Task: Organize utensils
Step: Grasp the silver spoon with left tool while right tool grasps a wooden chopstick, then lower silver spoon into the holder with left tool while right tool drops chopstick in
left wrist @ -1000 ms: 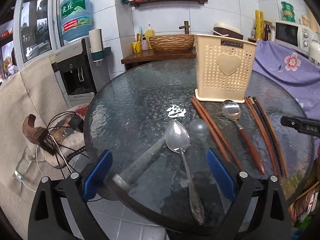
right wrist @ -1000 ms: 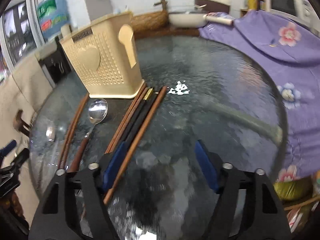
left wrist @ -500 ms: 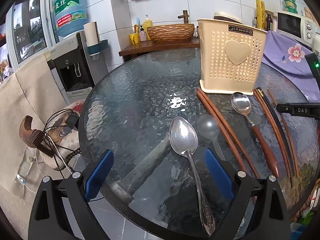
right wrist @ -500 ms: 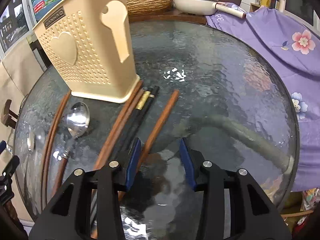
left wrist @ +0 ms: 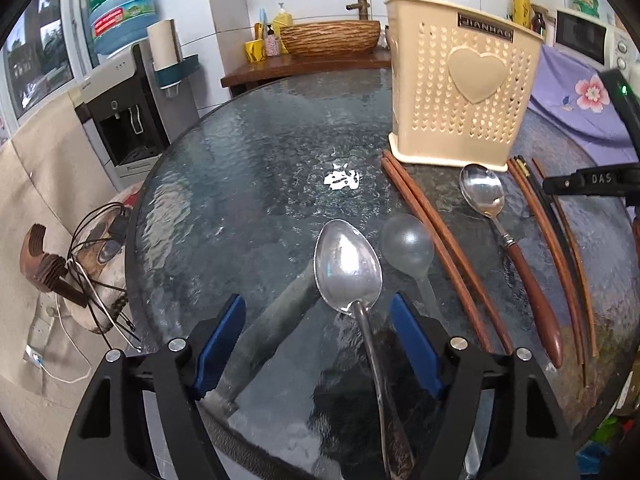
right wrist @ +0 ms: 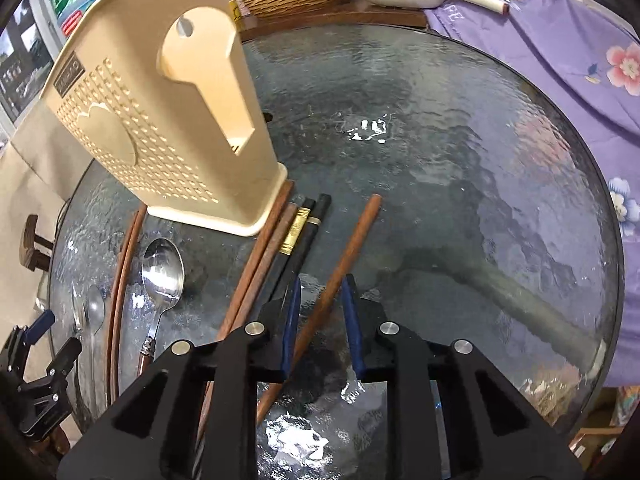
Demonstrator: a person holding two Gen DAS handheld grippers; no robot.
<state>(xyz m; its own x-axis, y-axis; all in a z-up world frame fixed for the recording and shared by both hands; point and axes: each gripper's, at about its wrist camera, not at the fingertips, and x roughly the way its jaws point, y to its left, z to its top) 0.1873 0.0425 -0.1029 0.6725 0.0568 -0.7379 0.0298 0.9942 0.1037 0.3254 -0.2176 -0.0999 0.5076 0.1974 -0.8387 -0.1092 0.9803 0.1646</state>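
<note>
Left wrist view. Left claw (left wrist: 318,334) sits low at 6 o'clock, blue pads spread wide, gripping nothing. Between the pads lies the large steel spoon (left wrist: 347,268), bowl toward 12 o'clock, handle running back under the claw. Just at its 3 o'clock side lies a clear plastic spoon (left wrist: 407,246). Beyond that, a pair of brown chopsticks (left wrist: 440,248) slants from the holder's foot toward 5 o'clock. A wood-handled spoon (left wrist: 482,192) lies at 2 o'clock, bowl near the holder. Further toward 3 o'clock, more chopsticks in brown and black (left wrist: 548,224). The cream utensil holder (left wrist: 464,92) stands upright at 1 o'clock on the round glass counter (left wrist: 248,160). Part of the right claw's body enters at 3 o'clock.

Right wrist view. Right claw (right wrist: 320,320) at 6 o'clock, pads drawn close either side of a single brown chopstick (right wrist: 352,248); a sliver of gap shows on both sides, so a firm clamp cannot be told. That chopstick points toward 12 o'clock, apart from the rest. At its 9 o'clock side lie black chopsticks with gold bands (right wrist: 300,232), then brown ones touching the holder's (right wrist: 160,128) base. The wood-handled spoon (right wrist: 162,272) lies at 9 o'clock. The left claw (right wrist: 44,344) shows at 8 o'clock, spread apart. Purple floral cloth (right wrist: 580,72) drapes at 2 o'clock.
</note>
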